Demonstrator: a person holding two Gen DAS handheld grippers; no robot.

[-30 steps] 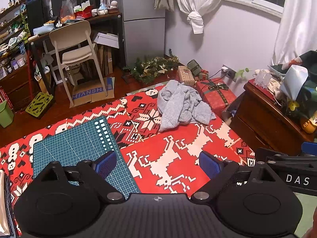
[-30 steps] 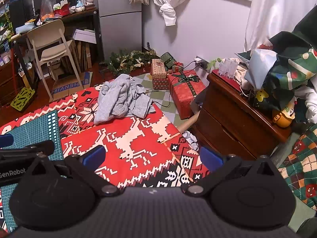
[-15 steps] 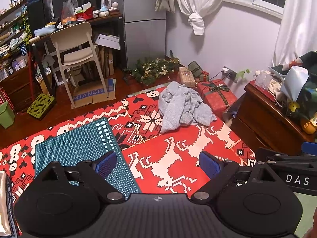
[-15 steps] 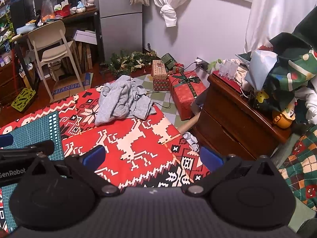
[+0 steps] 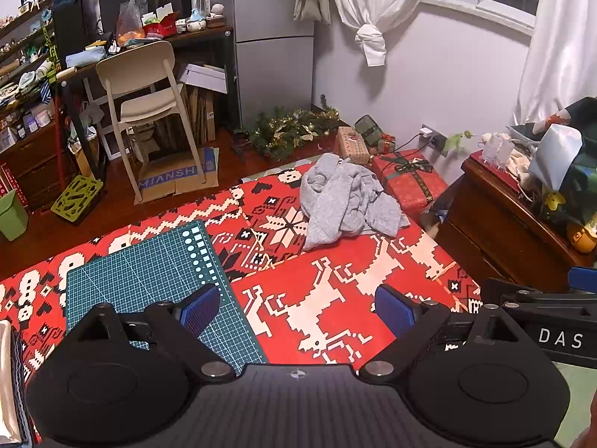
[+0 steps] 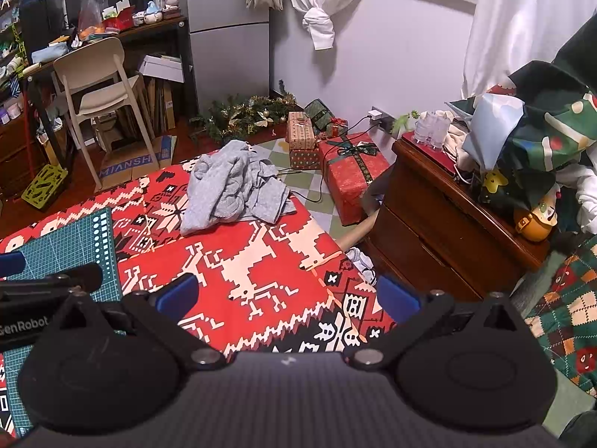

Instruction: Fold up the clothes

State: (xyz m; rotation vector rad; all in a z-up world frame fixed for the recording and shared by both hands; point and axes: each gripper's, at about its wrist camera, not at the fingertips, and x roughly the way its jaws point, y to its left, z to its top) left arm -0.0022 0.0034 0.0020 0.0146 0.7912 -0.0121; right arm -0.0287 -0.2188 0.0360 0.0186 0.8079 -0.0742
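Note:
A crumpled grey garment (image 5: pixel 345 198) (image 6: pixel 233 190) lies in a heap at the far end of a red and white patterned cloth (image 5: pixel 335 298) (image 6: pixel 242 261) that covers the work surface. My left gripper (image 5: pixel 296 308) is open, well short of the garment, with nothing between its blue pads. My right gripper (image 6: pixel 287 295) is open too, empty, near the cloth's right front corner. Each view catches the side of the other gripper: the right gripper (image 5: pixel 541 313) at the right edge, the left gripper (image 6: pixel 41 291) at the left edge.
A green cutting mat (image 5: pixel 156 280) lies on the cloth at left. Beyond the far edge stand a white chair (image 5: pixel 145 112), wrapped gift boxes (image 5: pixel 408 177) and a garland. A dark wooden cabinet (image 6: pixel 447 224) piled with fabric and toys stands at right.
Both views have drifted slightly back and up, so the grey garment sits a little lower in frame. Both grippers stay open and empty.

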